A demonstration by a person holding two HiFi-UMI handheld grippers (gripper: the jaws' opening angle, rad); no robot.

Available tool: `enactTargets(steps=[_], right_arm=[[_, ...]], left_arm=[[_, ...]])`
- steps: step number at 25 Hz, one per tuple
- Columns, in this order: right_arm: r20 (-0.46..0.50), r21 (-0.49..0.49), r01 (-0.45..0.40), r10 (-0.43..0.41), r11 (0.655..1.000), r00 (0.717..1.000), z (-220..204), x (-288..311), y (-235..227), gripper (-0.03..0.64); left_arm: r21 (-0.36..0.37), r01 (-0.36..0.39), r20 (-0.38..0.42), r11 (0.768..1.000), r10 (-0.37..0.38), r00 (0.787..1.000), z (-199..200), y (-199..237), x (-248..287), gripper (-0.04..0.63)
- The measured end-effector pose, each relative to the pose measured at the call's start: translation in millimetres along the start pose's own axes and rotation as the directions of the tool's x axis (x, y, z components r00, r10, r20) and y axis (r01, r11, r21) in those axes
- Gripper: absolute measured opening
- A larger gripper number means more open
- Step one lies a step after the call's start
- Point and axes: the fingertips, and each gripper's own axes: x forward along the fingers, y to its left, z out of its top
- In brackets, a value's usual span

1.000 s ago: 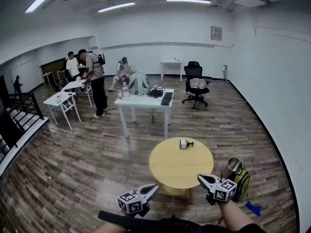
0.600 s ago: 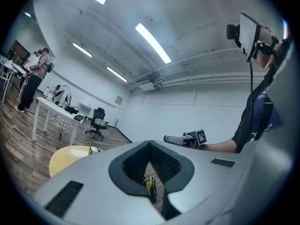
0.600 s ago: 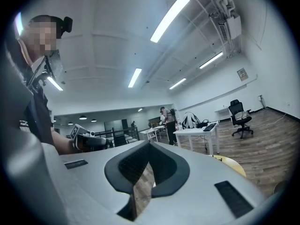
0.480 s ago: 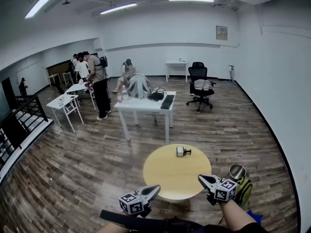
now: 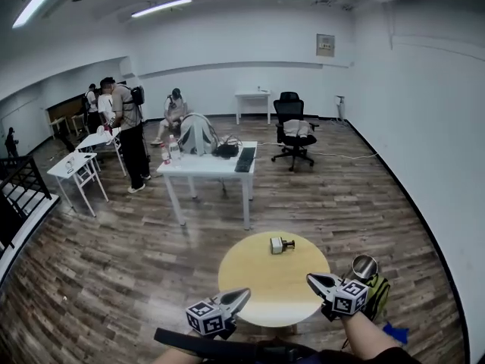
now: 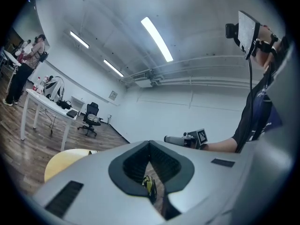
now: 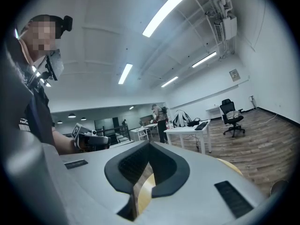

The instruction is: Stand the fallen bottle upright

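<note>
The fallen bottle point(image 5: 281, 244) is small, with a white body and a dark cap. It lies on its side on the far part of the round yellow table point(image 5: 258, 287). My left gripper point(image 5: 242, 293) hovers at the table's near left edge, shut and holding nothing. Over the near right edge is my right gripper point(image 5: 310, 278), also shut and holding nothing. Both are well short of the bottle. In the left gripper view its jaws point(image 6: 150, 142) meet, with the table point(image 6: 63, 161) at lower left. The right gripper view shows closed jaws point(image 7: 150, 144).
A metal cup point(image 5: 364, 266) stands on a yellow-green bag point(image 5: 378, 293) right of the table. Beyond are a white desk point(image 5: 198, 168) with a keyboard and backpack, an office chair point(image 5: 292, 131), small white tables point(image 5: 74, 167) and several people point(image 5: 125, 127) at the back left.
The round table and bottle have come nearer and lower in the head view as I moved toward them. Both grippers keep their places in the picture and stay shut.
</note>
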Motion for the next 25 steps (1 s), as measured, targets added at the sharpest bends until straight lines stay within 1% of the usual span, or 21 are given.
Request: enactTargets(steps=[6, 9, 12, 16, 19, 22, 25], right_arm=[[0.025, -0.004, 0.058, -0.058, 0.998, 0.998, 15, 83, -2, -0.009], [0.03, -0.004, 0.068, -0.067, 0.998, 0.997, 19, 117, -3, -0.009], [0.026, -0.003, 0.077, -0.077, 0.997, 0.997, 24, 135, -15, -0.009], [0.03, 0.012, 0.087, -0.087, 0.996, 0.996, 26, 138, -42, -0.009], [0.035, 0.024, 0.077, -0.078, 0.997, 0.996, 23, 128, -75, -0.009], [0.031, 0.024, 0.046, -0.047, 0.999, 0.998, 25, 118, -116, -0.009], [0.018, 0.022, 0.001, -0.001, 1.0, 1.0, 35, 107, -158, -0.009]], left_arm=[[0.022, 0.084, -0.022, 0.996, -0.084, 0.996, 40, 78, -8, 0.005], [0.025, 0.102, -0.032, 0.994, -0.101, 0.994, 53, 111, -11, 0.006], [0.012, 0.103, -0.035, 0.995, -0.103, 0.994, 61, 135, -6, 0.006], [-0.005, 0.095, -0.048, 0.995, -0.095, 0.994, 57, 150, 14, 0.005], [-0.002, 0.084, -0.055, 0.996, -0.084, 0.995, 49, 150, 45, 0.005], [0.005, 0.06, -0.055, 0.998, -0.059, 0.997, 45, 147, 87, 0.005], [-0.003, 0.015, -0.046, 1.0, -0.015, 0.999, 44, 144, 131, 0.005]])
